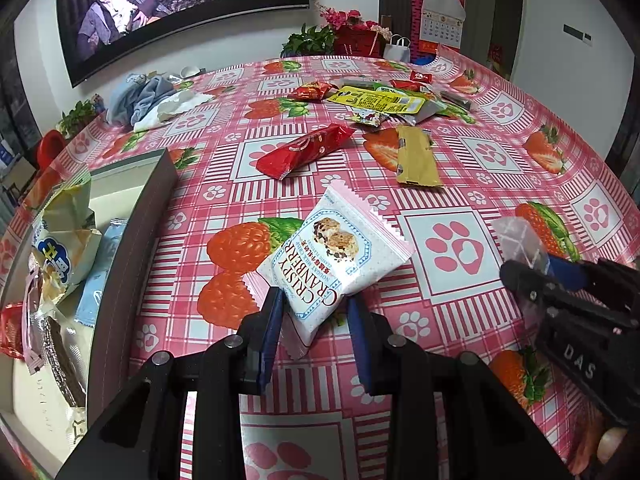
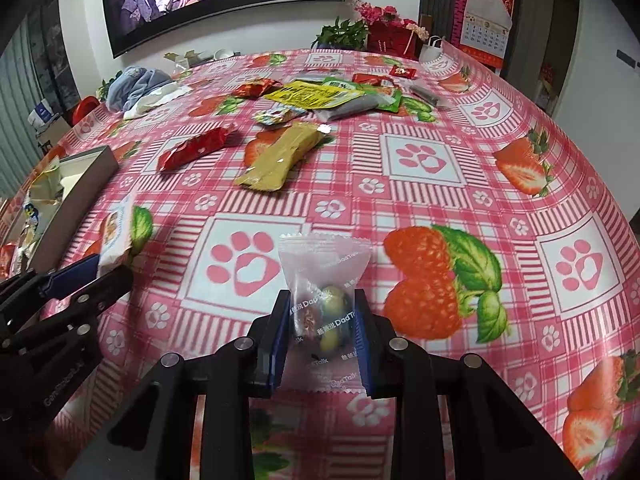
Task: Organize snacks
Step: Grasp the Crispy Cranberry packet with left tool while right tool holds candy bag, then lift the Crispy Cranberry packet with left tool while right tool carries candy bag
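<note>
My left gripper (image 1: 314,308) is shut on a white Crispy Cranberry packet (image 1: 334,258) and holds it above the table. My right gripper (image 2: 322,312) is shut on a clear DadTalk candy packet (image 2: 324,276); it also shows in the left wrist view (image 1: 520,240). An open grey box (image 1: 132,200) at the left holds several snack packets (image 1: 64,248); it also shows in the right wrist view (image 2: 76,184). A red packet (image 1: 304,150) and a gold packet (image 1: 416,158) lie mid-table. A pile of snacks (image 1: 384,98) lies further back.
The table wears a pink strawberry and paw-print cloth (image 1: 456,248). Blue and white cloths (image 1: 152,98) lie at the far left. Flowers and a red pot (image 1: 352,36) stand at the far edge with a white bag (image 1: 398,50). A television (image 1: 180,8) hangs on the wall.
</note>
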`<state>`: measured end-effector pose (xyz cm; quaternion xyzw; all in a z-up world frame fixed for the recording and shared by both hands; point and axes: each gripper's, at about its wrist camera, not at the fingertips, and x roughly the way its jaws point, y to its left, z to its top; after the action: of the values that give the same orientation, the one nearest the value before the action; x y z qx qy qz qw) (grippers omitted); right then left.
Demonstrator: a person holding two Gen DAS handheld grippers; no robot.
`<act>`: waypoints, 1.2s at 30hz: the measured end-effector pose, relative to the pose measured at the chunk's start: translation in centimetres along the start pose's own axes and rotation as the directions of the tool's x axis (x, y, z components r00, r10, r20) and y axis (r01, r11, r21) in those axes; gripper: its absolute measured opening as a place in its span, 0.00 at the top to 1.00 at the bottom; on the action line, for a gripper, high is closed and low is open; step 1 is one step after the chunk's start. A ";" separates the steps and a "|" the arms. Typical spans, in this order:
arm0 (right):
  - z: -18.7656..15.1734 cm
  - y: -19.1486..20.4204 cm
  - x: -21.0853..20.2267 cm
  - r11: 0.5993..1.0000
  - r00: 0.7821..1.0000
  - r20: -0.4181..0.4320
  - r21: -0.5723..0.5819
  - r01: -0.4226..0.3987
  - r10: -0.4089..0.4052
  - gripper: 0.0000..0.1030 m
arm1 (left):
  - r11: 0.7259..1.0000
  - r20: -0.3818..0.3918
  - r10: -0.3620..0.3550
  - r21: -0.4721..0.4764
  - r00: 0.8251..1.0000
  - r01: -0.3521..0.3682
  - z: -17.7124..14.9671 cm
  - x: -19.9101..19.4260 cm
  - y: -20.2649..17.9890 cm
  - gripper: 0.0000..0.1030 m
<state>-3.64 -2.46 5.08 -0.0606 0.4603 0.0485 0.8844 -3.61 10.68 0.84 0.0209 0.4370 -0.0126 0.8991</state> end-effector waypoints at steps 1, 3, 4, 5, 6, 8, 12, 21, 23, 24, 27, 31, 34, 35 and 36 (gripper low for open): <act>-0.1 0.3 -0.1 1.000 1.000 0.001 -0.007 -0.002 0.002 0.71 | 1.000 0.000 0.000 0.000 1.000 0.000 0.0 0.0 0.0 0.66; -0.5 0.7 -0.1 1.000 1.000 0.016 -0.024 0.013 -0.013 0.71 | 1.000 0.000 -0.001 -0.001 1.000 0.001 0.0 0.0 0.0 0.66; -0.5 0.7 -0.2 1.000 1.000 0.018 -0.023 0.013 -0.013 0.71 | 1.000 0.000 -0.001 -0.001 1.000 0.001 0.0 0.0 0.0 0.66; -0.5 0.6 -0.1 1.000 1.000 0.019 -0.018 0.009 -0.009 0.71 | 1.000 0.000 0.000 -0.001 1.000 0.000 0.0 0.0 0.0 0.66; -0.5 0.6 -0.1 1.000 1.000 0.022 -0.016 0.006 -0.006 0.71 | 1.000 0.000 0.000 0.000 1.000 0.000 0.0 0.0 0.0 0.66; -0.5 0.7 -0.2 1.000 1.000 0.028 -0.018 0.008 -0.008 0.71 | 1.000 0.000 0.002 0.001 1.000 -0.002 0.0 0.1 0.0 0.66; -0.5 0.7 -0.2 1.000 0.999 0.033 -0.019 0.007 -0.006 0.71 | 1.000 -0.001 0.002 0.001 1.000 -0.002 -0.1 0.1 0.0 0.66; -0.6 0.7 -0.2 1.000 0.999 0.034 -0.019 0.007 -0.006 0.71 | 1.000 -0.002 0.003 -0.002 1.000 -0.003 -0.1 0.1 0.0 0.66; -0.6 0.6 -0.2 1.000 0.999 0.034 -0.019 0.006 -0.006 0.71 | 1.000 -0.002 0.003 -0.003 1.000 -0.003 -0.2 0.1 0.1 0.67; -0.6 0.6 -0.2 1.000 0.999 0.034 -0.019 0.006 -0.005 0.71 | 1.000 -0.002 0.003 -0.003 1.000 -0.003 -0.2 0.1 0.1 0.67; -0.6 0.6 -0.2 1.000 0.999 0.034 -0.019 0.005 -0.005 0.71 | 1.000 -0.002 0.004 -0.002 1.000 -0.004 -0.2 0.1 0.1 0.67; -0.6 0.6 -0.2 1.000 0.999 0.034 -0.019 0.005 -0.005 0.71 | 1.000 -0.003 0.004 -0.001 1.000 -0.004 -0.2 0.1 0.1 0.67; -0.6 0.6 -0.2 1.000 0.999 0.034 -0.021 0.007 -0.007 0.71 | 1.000 -0.003 0.005 0.000 1.000 -0.005 -0.1 0.1 0.0 0.67; -0.6 0.6 -0.2 1.000 0.999 0.034 -0.020 0.006 -0.006 0.71 | 1.000 -0.003 0.006 0.000 1.000 -0.006 -0.2 0.1 0.1 0.67; -0.6 0.6 -0.2 1.000 0.999 0.034 -0.021 0.007 -0.007 0.71 | 1.000 -0.004 0.004 -0.002 1.000 -0.004 -0.1 0.1 0.1 0.67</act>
<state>-4.35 -1.94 4.88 -0.0705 0.4445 0.0512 0.8915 -3.62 10.77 0.66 0.0211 0.4386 -0.0103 0.8984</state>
